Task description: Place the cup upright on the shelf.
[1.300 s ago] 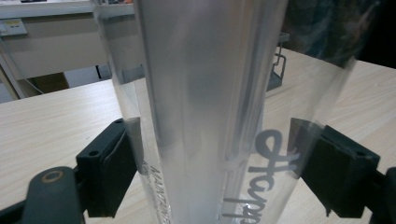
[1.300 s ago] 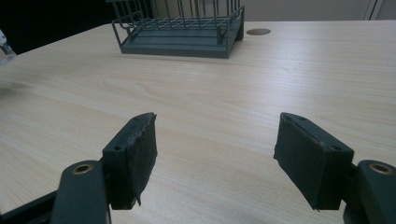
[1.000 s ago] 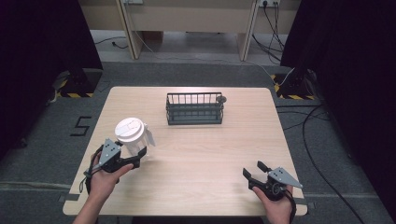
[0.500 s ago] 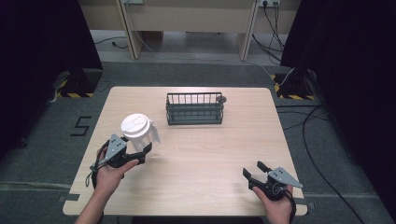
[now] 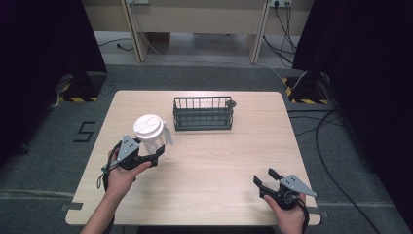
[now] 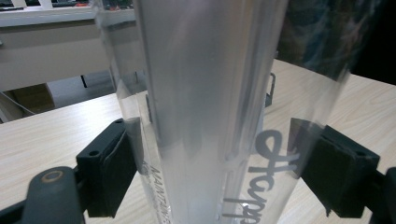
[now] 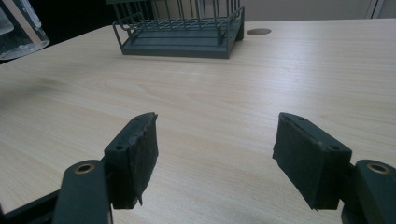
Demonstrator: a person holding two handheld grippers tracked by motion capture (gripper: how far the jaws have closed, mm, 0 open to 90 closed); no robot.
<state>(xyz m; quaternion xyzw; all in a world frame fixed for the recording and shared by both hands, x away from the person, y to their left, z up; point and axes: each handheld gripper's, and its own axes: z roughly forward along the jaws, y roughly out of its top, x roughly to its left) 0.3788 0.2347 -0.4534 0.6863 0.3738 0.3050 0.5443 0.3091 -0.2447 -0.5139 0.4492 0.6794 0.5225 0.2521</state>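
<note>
A clear plastic cup (image 5: pixel 151 132) with a white lid stands high at the table's left half, and my left gripper (image 5: pixel 158 152) is shut on its lower part. In the left gripper view the cup (image 6: pixel 210 93) sits between both black pads, grey lettering on its wall. My right gripper (image 5: pixel 264 177) rests near the front right edge, open, with nothing between its jaws. The right gripper view looks past its own gripper (image 7: pixel 215 154) across bare wood to a dark wire basket (image 7: pixel 180 28) and an edge of the cup (image 7: pixel 18 23).
The dark wire basket (image 5: pixel 203 113) stands at the back middle of the wooden table (image 5: pixel 219 161), with nothing visible inside it. A small round hole (image 7: pixel 258 31) lies right of the basket. Cables run over the floor at the right.
My left gripper has carried the cup a little to the right and away from the front edge. The right gripper has stayed in place, still open.
</note>
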